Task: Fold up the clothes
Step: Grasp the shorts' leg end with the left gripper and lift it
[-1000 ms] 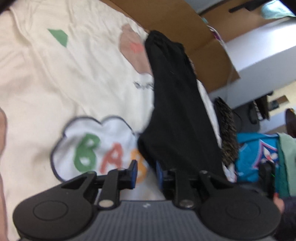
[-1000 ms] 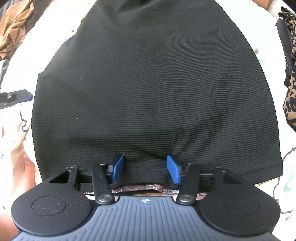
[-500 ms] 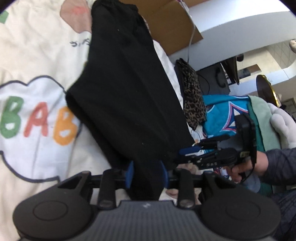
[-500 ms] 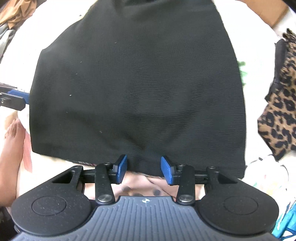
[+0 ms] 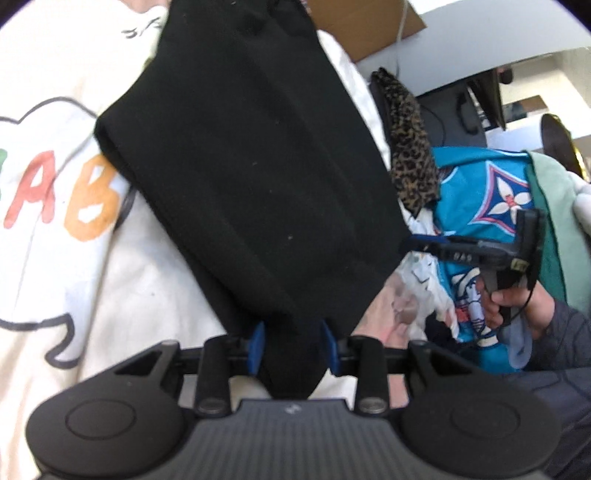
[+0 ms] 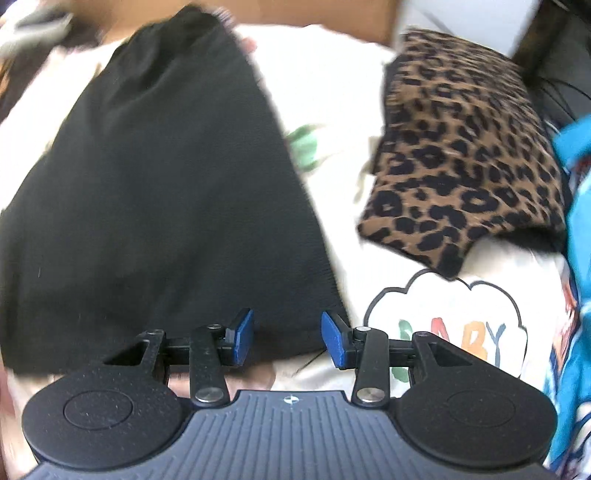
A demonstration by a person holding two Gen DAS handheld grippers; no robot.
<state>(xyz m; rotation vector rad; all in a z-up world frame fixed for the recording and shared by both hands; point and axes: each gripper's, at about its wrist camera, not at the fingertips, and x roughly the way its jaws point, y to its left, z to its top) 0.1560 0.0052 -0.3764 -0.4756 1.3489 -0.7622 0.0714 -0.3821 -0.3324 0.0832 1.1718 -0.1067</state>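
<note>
A black garment (image 5: 251, 166) lies folded lengthwise on a cream blanket (image 5: 74, 258) printed with a cloud and coloured letters. My left gripper (image 5: 291, 347) is shut on a bunched near end of it; black cloth fills the gap between the blue pads. In the right wrist view the same black garment (image 6: 155, 192) spreads to the left. My right gripper (image 6: 286, 338) hangs open over its near right corner, the cloth lying flat under the pads. The left wrist view also shows the right gripper (image 5: 424, 242) at that corner, held by a hand (image 5: 517, 302).
A leopard-print garment (image 6: 461, 147) lies folded to the right of the black one. A bright blue jersey (image 5: 491, 192) and pale green cloth are piled further right. A cardboard box (image 5: 365, 26) stands behind the blanket. A dark sleeve fills the lower right of the left wrist view.
The left gripper closed on the garment's near end, its view swinging right. The right gripper slid from the hem's middle to the right corner and rose a little; the leopard garment came into view.
</note>
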